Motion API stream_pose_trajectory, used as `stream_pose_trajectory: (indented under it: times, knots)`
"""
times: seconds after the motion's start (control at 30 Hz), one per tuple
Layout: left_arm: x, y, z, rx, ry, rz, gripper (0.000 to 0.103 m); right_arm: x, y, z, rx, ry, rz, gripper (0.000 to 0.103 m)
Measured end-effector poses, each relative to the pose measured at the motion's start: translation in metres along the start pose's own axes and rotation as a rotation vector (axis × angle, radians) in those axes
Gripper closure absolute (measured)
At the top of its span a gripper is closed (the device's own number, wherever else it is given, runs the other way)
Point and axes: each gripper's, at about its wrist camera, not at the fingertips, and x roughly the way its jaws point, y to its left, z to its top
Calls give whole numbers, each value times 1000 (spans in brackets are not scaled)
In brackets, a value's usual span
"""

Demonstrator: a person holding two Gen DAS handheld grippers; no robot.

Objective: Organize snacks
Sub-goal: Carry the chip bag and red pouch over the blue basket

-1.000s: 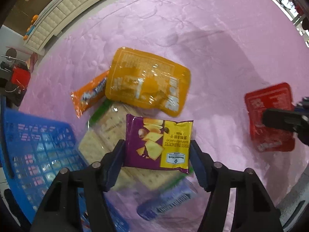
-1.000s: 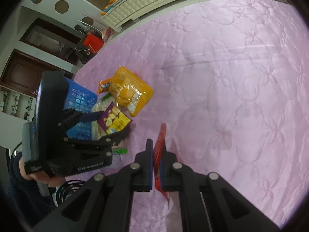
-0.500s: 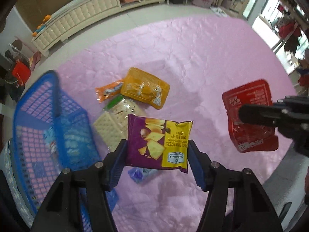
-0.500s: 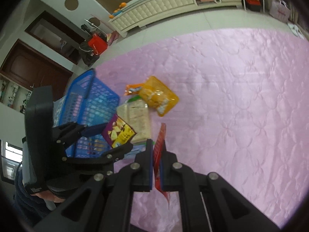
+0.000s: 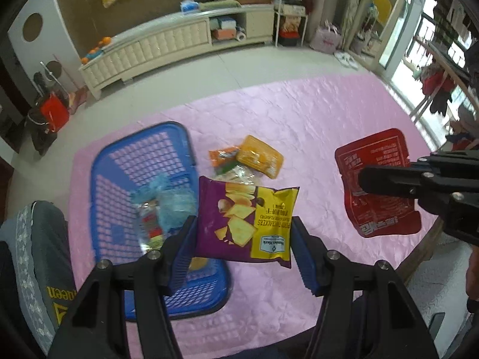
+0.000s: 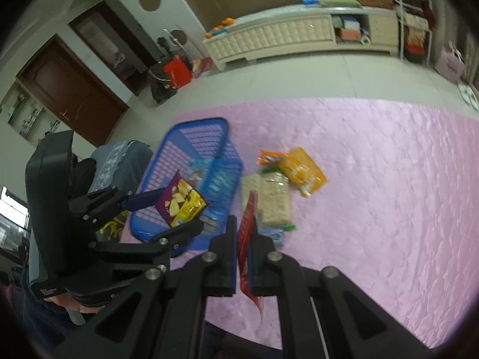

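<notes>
My left gripper is shut on a purple and yellow chip bag and holds it high above the pink table, beside the blue basket. In the right wrist view the chip bag hangs over the basket. My right gripper is shut on a red snack pouch, seen edge-on; the left wrist view shows the pouch flat, held in the air at the right. The basket holds several wrapped snacks.
On the pink cloth lie an orange-yellow pouch, a small orange packet and a clear cracker pack. A blue packet lies near the front. The table's near edge is just under both grippers. A grey chair back stands at left.
Both grippers have risen well above the table with their packs. The left gripper with the chip bag has moved left toward the basket, which now shows in full.
</notes>
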Motion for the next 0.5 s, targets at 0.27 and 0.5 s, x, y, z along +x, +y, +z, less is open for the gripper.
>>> stream_pose_trajectory:
  times: [0.27, 0.5]
  knots:
    - [-32, 51, -23, -57, -56, 25, 45, 21, 57, 9, -77, 13, 31, 95]
    - [-36, 89, -41, -104, -67, 34, 45, 57, 98, 21, -139, 49, 59, 95]
